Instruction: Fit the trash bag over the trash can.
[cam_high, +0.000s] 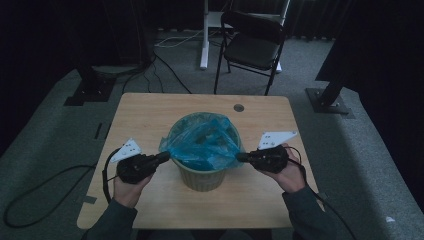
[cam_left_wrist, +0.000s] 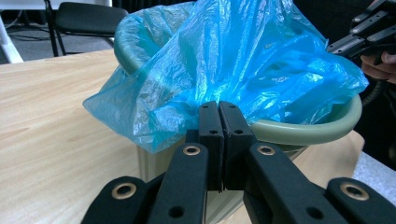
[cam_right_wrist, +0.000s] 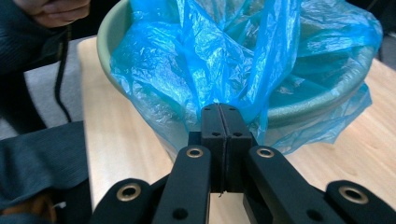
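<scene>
- Blue plastic bag (cam_high: 204, 142), thin, crinkled and see-through, sits bunched inside the pale green bin (cam_high: 202, 177), its film spilling over the bin's rim on both sides.
- Just left of the bin, the left hand-held gripper (cam_high: 164, 157) has its jaws pressed together on a pinch of the bag's edge; in the left gripper view the film (cam_left_wrist: 224, 60) rises in glossy folds straight from the closed tips.
- Just right of the bin, the right hand-held gripper (cam_high: 242, 157) is likewise clamped on the bag's opposite edge (cam_right_wrist: 243, 65), the film drawn into a taut pleat above it.
- Bin stands near the middle of the wooden worktop (cam_high: 150, 115), its rounded rim partly bare.
- Well beyond the bin, off the worktop, a black folding chair (cam_high: 252, 42) stands on the grey carpet.
</scene>
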